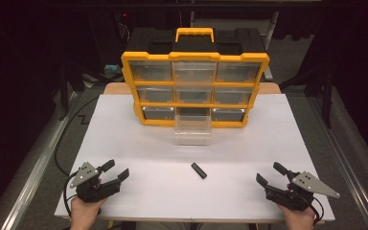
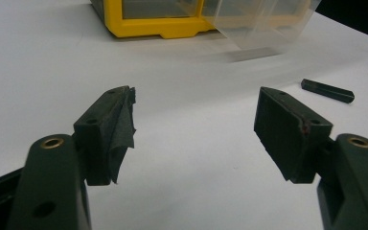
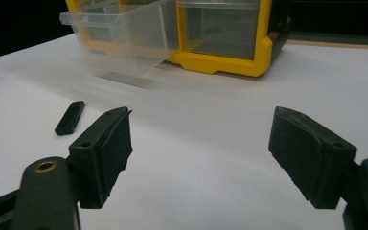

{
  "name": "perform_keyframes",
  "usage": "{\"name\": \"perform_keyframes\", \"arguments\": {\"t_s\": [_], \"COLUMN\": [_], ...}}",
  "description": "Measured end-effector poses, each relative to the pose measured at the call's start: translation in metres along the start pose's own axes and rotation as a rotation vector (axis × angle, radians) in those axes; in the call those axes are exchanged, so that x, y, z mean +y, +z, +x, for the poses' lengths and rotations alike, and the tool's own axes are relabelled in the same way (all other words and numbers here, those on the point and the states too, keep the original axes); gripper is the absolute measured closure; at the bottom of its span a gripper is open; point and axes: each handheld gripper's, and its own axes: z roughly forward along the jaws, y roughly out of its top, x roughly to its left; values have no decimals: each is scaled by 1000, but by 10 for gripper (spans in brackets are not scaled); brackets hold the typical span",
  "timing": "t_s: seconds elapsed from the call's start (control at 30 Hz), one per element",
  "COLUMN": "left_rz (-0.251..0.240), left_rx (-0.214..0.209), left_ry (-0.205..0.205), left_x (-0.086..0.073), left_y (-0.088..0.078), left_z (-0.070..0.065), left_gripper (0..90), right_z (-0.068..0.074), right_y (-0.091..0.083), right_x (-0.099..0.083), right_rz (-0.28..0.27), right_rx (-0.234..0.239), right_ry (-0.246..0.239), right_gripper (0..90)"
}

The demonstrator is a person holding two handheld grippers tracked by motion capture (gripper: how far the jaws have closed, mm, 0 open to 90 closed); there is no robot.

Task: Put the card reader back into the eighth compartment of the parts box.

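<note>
At the near edge of the white table (image 1: pixel 139 153), the left gripper (image 1: pixel 115 172) rests with jaws apart, holding nothing. Between the grippers lies a small black piece (image 1: pixel 199 170); beyond it, a clear drawer (image 1: pixel 192 129) juts from the yellow organizer (image 1: pixel 194 88). The right gripper (image 1: pixel 270 174) also gapes empty. Dark room surrounds.

One yellow organizer (image 1: pixel 195 81) with nine clear drawers stands upper centre; one drawer (image 1: pixel 192 129) is pulled out. One small black piece (image 1: pixel 199 170) lies lower centre. Two grippers (image 1: pixel 108 178) sit at the bottom corners.
</note>
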Motion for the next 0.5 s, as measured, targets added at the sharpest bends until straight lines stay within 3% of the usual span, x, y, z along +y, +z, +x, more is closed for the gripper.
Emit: {"name": "perform_keyframes", "arguments": {"t_s": [0.5], "left_rz": [6], "left_rx": [-4], "left_ry": [3], "left_x": [1], "left_y": [1], "left_z": [0], "left_gripper": [308], "right_z": [20], "right_y": [18], "right_x": [3], "right_rz": [15], "right_rx": [82], "right_ry": [-40], "right_gripper": [244]}}
